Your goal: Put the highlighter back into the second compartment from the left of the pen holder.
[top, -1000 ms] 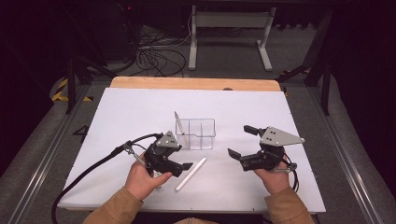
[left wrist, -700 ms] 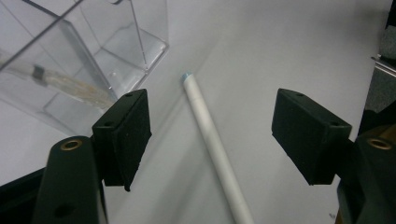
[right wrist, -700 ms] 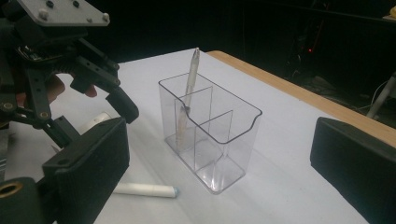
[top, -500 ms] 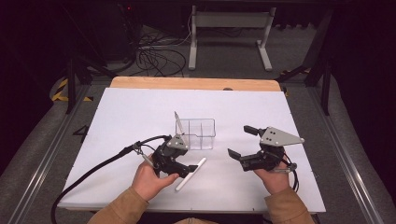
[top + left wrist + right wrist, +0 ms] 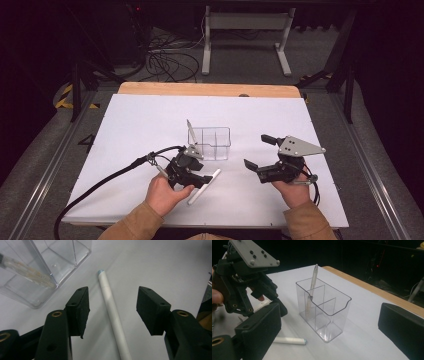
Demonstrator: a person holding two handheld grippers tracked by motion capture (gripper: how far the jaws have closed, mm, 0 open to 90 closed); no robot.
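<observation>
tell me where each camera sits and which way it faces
High view: above the person's side, facing forward and down on the table; both hands, left gripper, right gripper.
Left gripper view: rides the left gripper, facing down at the white pen.
Right gripper view: rides the right gripper, facing the clear organizer.
All share pen and organizer.

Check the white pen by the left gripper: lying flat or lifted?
Lying flat. The white pen rests on the table between the left gripper's closing fingers, untouched.

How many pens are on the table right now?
2. One pen stands tilted in the clear organizer; a white pen lies on the table between the left claw's open jaws, untouched.
</observation>
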